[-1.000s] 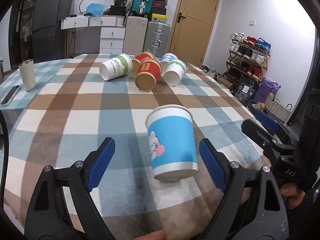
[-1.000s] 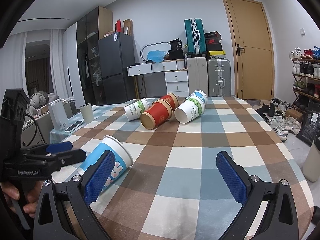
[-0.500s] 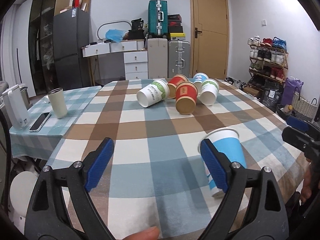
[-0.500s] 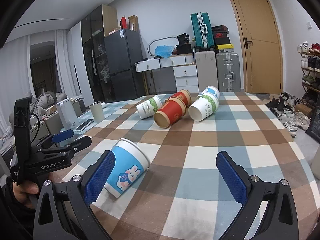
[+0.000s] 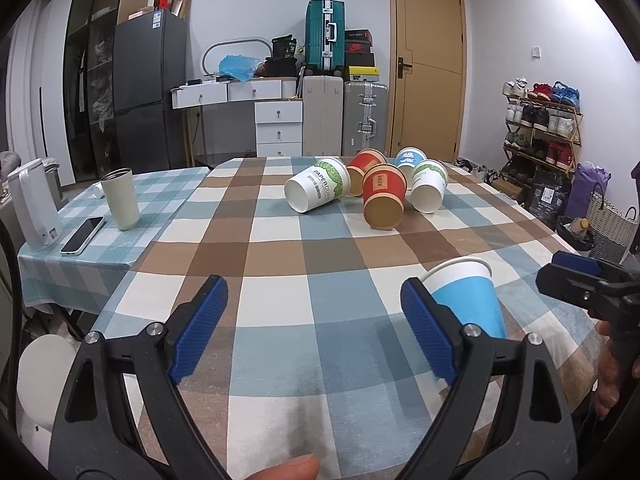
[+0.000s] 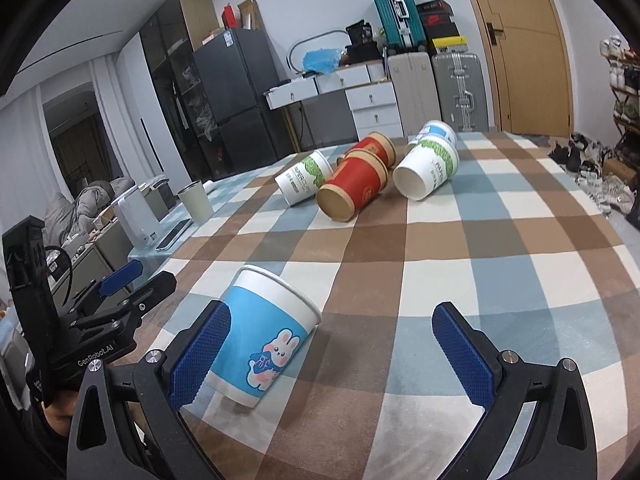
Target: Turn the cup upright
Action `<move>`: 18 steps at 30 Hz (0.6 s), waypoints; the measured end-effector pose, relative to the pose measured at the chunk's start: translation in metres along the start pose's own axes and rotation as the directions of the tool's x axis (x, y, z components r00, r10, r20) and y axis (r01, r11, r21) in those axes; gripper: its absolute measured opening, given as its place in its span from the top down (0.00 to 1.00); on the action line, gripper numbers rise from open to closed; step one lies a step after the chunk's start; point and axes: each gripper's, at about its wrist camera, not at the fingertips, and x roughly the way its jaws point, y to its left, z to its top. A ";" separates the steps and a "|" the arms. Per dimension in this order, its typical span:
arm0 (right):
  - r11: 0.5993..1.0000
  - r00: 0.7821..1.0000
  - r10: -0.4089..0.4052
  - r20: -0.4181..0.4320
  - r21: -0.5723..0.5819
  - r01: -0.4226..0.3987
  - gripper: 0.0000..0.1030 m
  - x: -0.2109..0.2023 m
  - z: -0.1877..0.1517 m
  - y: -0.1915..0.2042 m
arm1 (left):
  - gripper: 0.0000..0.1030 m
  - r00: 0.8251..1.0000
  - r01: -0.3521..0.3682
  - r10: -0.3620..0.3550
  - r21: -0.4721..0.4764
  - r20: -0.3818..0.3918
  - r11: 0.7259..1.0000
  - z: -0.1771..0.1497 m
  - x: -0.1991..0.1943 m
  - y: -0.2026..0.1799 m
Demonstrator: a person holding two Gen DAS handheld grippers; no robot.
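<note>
A blue paper cup with a rabbit print point(image 6: 266, 332) stands upright on the checked tablecloth near the front edge. In the left wrist view the cup point(image 5: 470, 300) shows partly behind my right finger pad. My left gripper point(image 5: 314, 328) is open and empty, to the left of the cup. My right gripper point(image 6: 330, 360) is open and empty; its left pad point(image 6: 200, 356) is next to the cup. Several paper cups lie on their sides at the far end: a white and green one point(image 5: 318, 190), a red one point(image 5: 383, 196), another white and green one point(image 5: 429, 186).
A side table at the left holds a beige tumbler point(image 5: 120, 198), a phone point(image 5: 82, 235) and a white appliance point(image 5: 34, 204). The table edge point(image 5: 572, 248) drops off at the right, with a shoe rack point(image 5: 540, 128) and bags beyond. Luggage and drawers stand at the back.
The left gripper let the blue cup go and drew away to the left. The cup now stands upright outside its jaws. The right gripper moved closer to the cup.
</note>
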 end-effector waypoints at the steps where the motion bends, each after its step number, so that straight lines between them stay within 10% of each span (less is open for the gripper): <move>1: 1.000 1.000 0.004 -0.009 0.004 -0.004 0.00 0.003 0.001 0.000 | 0.15 1.000 0.001 -0.001 -0.003 -0.002 1.000 0.000 0.000 0.002; 18: 0.989 0.977 0.124 -0.173 0.098 -0.108 0.03 0.044 0.005 0.010 | 0.15 0.999 0.031 -0.031 -0.001 -0.034 1.000 -0.011 0.007 -0.002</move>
